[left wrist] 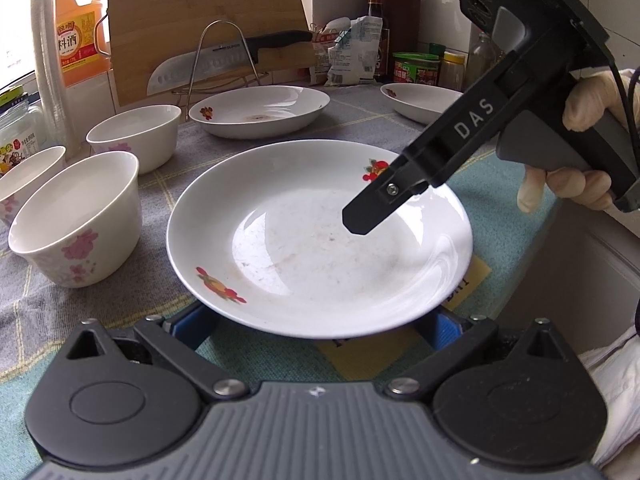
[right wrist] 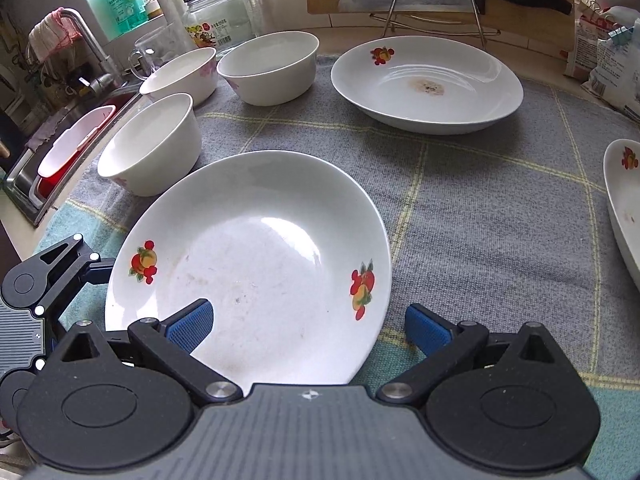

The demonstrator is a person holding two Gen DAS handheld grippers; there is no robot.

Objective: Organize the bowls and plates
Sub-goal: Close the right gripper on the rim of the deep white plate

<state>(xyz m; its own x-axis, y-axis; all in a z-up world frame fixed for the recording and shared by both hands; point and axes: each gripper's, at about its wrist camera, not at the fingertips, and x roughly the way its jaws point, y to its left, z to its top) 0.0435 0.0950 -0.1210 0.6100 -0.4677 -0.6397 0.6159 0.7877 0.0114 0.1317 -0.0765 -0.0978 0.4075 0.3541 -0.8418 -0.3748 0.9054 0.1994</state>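
I have the near plate [right wrist: 248, 272] right in front of me: white glazed ceramic, shallow and round, with a red-and-orange fruit print at two spots on the rim and faint brown smears across its glossy well. It lies on the grey checked cloth [right wrist: 480, 208] covering the counter.

My left gripper [left wrist: 320, 322] sits at the plate's 6 o'clock edge with its blue ribbed fingers [left wrist: 192, 330] spread wide, one on each side of the rim, the tips hidden beneath the plate's edge. My right gripper [right wrist: 308, 326] is spread as well: one blue pad hangs over the plate's well, the other lies outside the rim over the cloth. Neither clamps anything.

Three white bowls [right wrist: 152, 148] with pink flower prints cluster at 10 o'clock, the nearest just beside the plate. A second plate [right wrist: 428, 88] with a brown stain at its centre rests at 1 o'clock, well apart. A third plate [right wrist: 624, 208] shows at 3 o'clock, cut off by the frame. Between these plates the cloth is bare. At 12 o'clock a wooden cutting board [left wrist: 200, 20] and a knife [left wrist: 224, 60] stand in a wire rack.
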